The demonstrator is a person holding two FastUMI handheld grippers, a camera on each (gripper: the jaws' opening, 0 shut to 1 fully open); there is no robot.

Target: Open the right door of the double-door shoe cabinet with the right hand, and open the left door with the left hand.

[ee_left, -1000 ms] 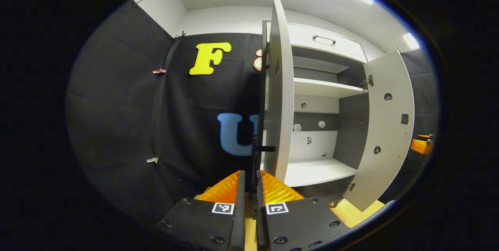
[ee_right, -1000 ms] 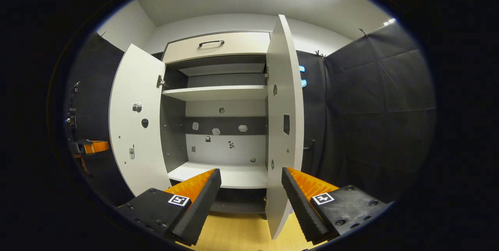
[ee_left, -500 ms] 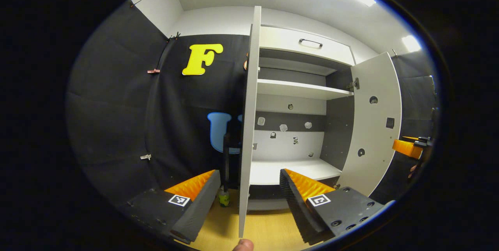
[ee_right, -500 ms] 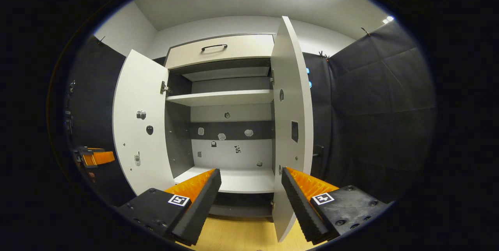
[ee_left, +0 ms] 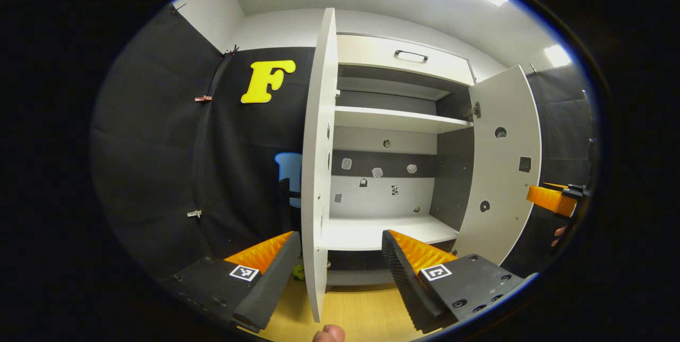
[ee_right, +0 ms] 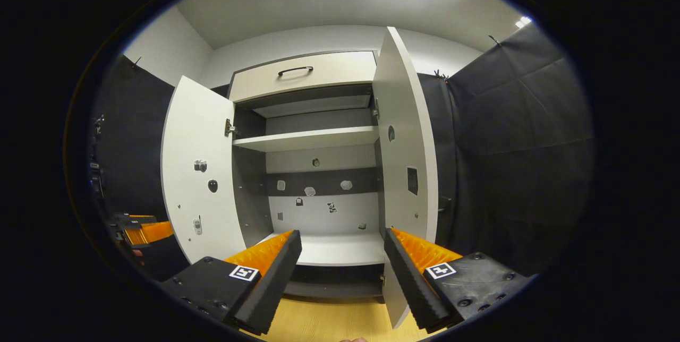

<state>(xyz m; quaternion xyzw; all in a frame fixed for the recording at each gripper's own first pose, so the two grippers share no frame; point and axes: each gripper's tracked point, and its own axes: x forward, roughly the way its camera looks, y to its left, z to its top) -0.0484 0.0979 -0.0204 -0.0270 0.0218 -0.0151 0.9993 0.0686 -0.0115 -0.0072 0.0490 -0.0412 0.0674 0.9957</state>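
The shoe cabinet [ee_right: 313,172] stands straight ahead of me with both doors swung out and its shelves bare to see. My left gripper [ee_left: 334,262] has its fingers spread wide, holding nothing; the left door [ee_left: 317,161] stands edge-on, its tall front edge running straight up and down between my two left fingers, a little nearer the left finger. Just left of that edge, on the door's outer face, I can make out a dark handle [ee_left: 284,193], partly hidden. My right gripper [ee_right: 340,265] is spread apart too, empty, and the right door [ee_right: 406,161] rises just beyond its right finger, showing me its inner face, with the door's handle [ee_right: 443,204] peeking out on the far side of that edge. In the left gripper view the right gripper appears past the right door's outer edge. By my reckoning both doors are open and the job is about done; all that's left is drawing both hands straight back from the cabinet, clear of the door edges.
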